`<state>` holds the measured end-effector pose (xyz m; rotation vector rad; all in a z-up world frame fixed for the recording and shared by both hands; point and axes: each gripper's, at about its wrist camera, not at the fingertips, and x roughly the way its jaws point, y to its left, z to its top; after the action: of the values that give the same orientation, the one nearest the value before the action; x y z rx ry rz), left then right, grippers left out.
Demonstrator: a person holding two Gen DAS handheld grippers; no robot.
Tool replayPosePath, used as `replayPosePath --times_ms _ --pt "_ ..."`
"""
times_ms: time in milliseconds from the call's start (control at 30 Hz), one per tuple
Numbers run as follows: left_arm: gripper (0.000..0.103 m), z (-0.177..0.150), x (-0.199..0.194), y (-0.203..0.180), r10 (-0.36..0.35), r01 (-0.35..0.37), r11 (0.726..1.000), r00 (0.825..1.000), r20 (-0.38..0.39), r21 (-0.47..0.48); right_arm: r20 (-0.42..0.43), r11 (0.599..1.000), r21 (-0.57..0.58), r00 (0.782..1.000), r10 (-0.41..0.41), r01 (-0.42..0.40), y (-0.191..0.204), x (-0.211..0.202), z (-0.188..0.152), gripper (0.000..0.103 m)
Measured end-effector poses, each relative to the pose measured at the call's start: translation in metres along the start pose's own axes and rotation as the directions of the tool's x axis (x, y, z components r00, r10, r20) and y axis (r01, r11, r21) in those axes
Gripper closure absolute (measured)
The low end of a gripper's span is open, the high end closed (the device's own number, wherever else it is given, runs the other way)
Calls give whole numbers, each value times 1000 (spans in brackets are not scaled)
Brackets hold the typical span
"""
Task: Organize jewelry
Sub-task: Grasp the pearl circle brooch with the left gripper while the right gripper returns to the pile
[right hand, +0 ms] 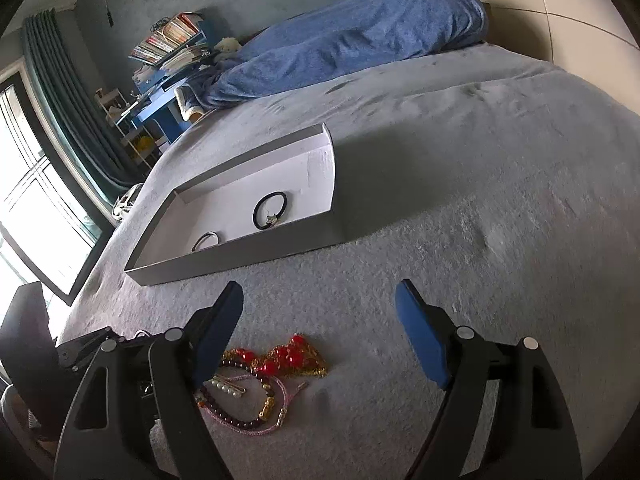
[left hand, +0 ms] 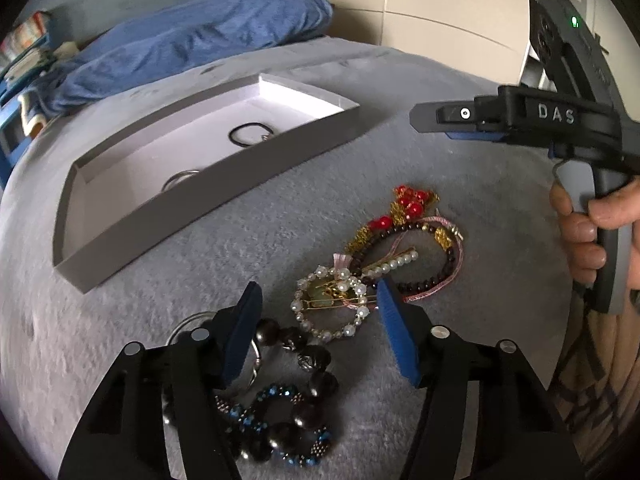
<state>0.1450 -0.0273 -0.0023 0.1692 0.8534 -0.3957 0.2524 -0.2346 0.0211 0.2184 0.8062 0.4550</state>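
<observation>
Grey bed carries jewelry; left gripper hangs released above a pearl bracelet, right gripper released.

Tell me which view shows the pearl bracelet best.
The left wrist view: the pearl bracelet lies whole, in the open, between the fingers of the left hand-held gripper. The right wrist view does not show it; the right hand-held gripper's finger blocks that spot.

A grey box with a white inside sits on the pale grey blanket; at its twelve o'clock lies a blue pillow. Red-and-gold beads lie at one o'clock of a white pearl bracelet, black and blue beads at six.
</observation>
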Motion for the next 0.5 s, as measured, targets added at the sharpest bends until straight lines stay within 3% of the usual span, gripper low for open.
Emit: replayPosePath --times_ms 67,100,333,500 --pt "51 1 2 0 -9 9 1000 1000 -3 11 -3 1000 -9 1000 -3 3 2 0 -2 25" --pt "61 2 3 0 -16 16 1000 1000 -6 16 -6 1000 -15 1000 -5 5 2 0 -3 25" --pt "61 1 -12 1 -11 11 1000 999 41 12 -16 999 -33 1000 -16 15 3 1 -5 25" --pt "61 7 -35 21 0 12 996 991 134 -92 -22 999 -38 999 -30 29 2 2 -7 25"
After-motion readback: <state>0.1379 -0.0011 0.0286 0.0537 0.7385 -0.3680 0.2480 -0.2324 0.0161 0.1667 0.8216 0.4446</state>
